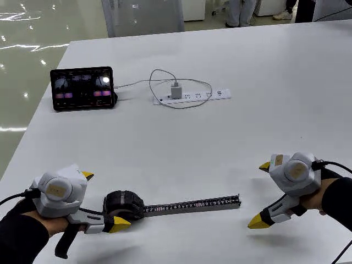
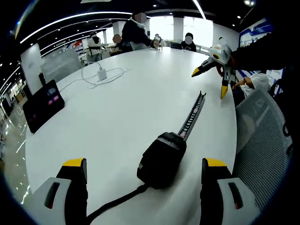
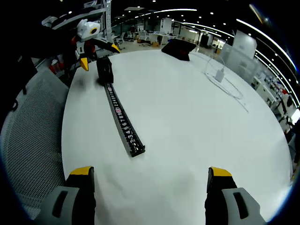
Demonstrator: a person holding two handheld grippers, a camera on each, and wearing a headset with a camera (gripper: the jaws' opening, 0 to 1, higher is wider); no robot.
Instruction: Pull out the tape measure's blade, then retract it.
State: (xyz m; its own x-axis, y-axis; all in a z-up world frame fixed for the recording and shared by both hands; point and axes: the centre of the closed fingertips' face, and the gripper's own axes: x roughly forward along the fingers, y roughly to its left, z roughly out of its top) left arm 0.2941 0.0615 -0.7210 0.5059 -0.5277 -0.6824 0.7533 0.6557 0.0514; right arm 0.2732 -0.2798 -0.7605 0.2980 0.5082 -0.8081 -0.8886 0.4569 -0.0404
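A black tape measure case [image 1: 124, 204] lies on the white table near the front left, and its dark blade [image 1: 193, 205] reaches out to the right, ending at a hook [image 1: 238, 200]. My left gripper [image 1: 102, 200] stands open around the case, which sits between its yellow fingertips [image 2: 75, 163] without being clamped. In the left gripper view the case [image 2: 161, 158] is close ahead and the blade [image 2: 192, 116] runs away from it. My right gripper [image 1: 262, 194] is open, to the right of the blade's end [image 3: 136, 150], touching nothing.
A black tablet [image 1: 82, 88] with a lit screen stands at the back left of the white table [image 1: 231, 132]. A white power strip [image 1: 192, 96] with a charger and looped cable lies behind the middle. People sit beyond the far edge [image 2: 136, 28]. A mesh chair [image 2: 262, 140] stands beside the table.
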